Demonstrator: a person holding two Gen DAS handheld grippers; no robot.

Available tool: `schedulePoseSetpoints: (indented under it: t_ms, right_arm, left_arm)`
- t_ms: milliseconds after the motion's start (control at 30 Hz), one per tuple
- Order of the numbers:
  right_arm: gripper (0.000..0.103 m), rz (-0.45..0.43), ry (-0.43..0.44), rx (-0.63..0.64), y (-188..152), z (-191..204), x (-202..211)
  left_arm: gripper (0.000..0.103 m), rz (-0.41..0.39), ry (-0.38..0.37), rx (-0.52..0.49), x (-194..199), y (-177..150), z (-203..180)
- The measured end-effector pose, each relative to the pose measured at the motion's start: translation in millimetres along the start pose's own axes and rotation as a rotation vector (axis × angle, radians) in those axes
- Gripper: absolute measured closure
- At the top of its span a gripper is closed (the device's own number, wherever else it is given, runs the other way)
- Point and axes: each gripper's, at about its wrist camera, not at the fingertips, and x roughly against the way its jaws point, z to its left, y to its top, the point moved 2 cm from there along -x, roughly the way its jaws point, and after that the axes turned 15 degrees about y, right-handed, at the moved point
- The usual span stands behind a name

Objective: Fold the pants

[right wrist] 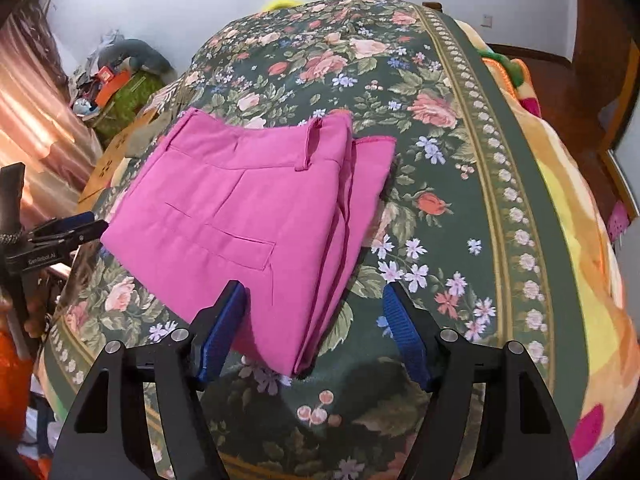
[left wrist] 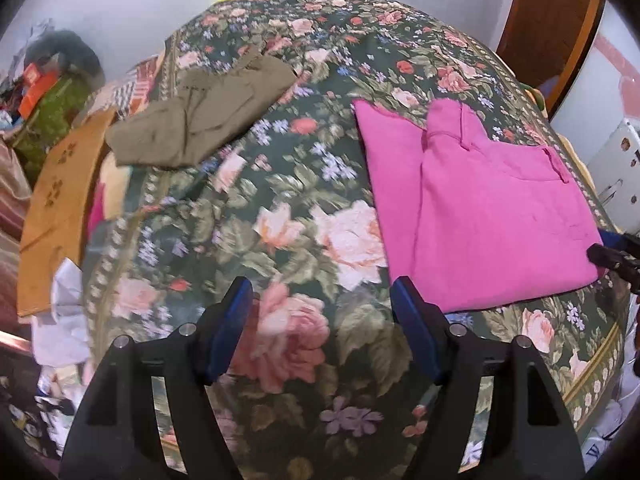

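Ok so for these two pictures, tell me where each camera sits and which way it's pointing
Left wrist view: on the left gripper, angled down at the floral bedspread; its own open blue-padded fingers frame bare cover, olive pants beyond, folded pink pants at right, the right gripper's tip at the right edge.
Right wrist view: on the right gripper, angled down over the pink pants' near corner between its open fingers; the left gripper shows at the left edge.
Shared: the pink pants, the bedspread, and each other's gripper.

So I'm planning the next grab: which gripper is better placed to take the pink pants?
Probably the right gripper: the pink pants' near corner lies between its open fingers. The left gripper is over bare floral bedspread.
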Motion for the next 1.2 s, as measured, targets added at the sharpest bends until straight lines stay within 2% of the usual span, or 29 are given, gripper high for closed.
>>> schedulePoseSetpoints:
  t_ms: [167, 300, 400, 500, 600, 700, 800, 867, 933, 967, 1033, 1100, 1200]
  right_arm:
    - [0.036, -0.031, -0.036, 0.038, 13.8, 4.4, 8.7]
    - [0.036, -0.061, -0.035, 0.009, 24.5, 0.4, 7.0]
    - [0.036, -0.057, -0.025, 0.001, 27.7, -0.9, 0.7]
    - [0.036, -0.030, -0.011, -0.006, 26.5, -3.6, -11.1]
    - [0.036, -0.035, 0.008, -0.032, 22.8, -10.8, -17.3]
    - [0.036, -0.064, 0.026, -0.043, 23.4, -16.2, -16.8]
    - [0.043, -0.075, 0.028, -0.036, 26.1, -18.9, -18.1]
    - [0.054, -0.080, 0.035, -0.027, 29.0, -19.0, -18.3]
    - [0.063, -0.087, 0.044, -0.023, 31.5, -18.8, -18.3]
    - [0.069, -0.091, 0.047, -0.020, 32.9, -18.9, -18.8]
    - [0.074, -0.096, 0.046, -0.014, 35.0, -18.2, -19.8]
    - [0.081, -0.109, 0.045, -0.007, 36.8, -16.7, -19.0]
    - [0.088, -0.129, 0.030, 0.019, 39.4, -11.6, -15.4]
  left_arm:
    - [0.030, -0.045, -0.079, -0.021, 14.1, 24.6, -0.5]
    - [0.026, -0.064, -0.121, -0.056, 14.6, 46.1, -22.4]
    - [0.025, -0.035, -0.161, -0.095, 0.9, 56.0, -42.3]
    - [0.025, 0.023, -0.160, -0.117, -23.2, 61.1, -56.3]
    - [0.023, 0.092, -0.205, -0.053, -47.9, 63.8, -55.2]
    - [0.024, 0.081, -0.222, -0.049, -50.3, 65.8, -56.7]
    - [0.031, 0.067, -0.234, -0.053, -51.8, 67.4, -60.7]
    - [0.036, 0.065, -0.247, -0.031, -53.9, 69.5, -61.6]
    - [0.049, 0.067, -0.271, -0.014, -54.6, 71.3, -63.7]
    - [0.053, 0.067, -0.278, -0.011, -54.7, 72.5, -65.3]
    - [0.066, 0.067, -0.287, -0.008, -54.4, 74.6, -68.4]
    - [0.074, 0.072, -0.302, -0.008, -53.1, 75.4, -71.1]
    - [0.080, 0.055, -0.278, -0.023, -47.3, 75.1, -72.8]
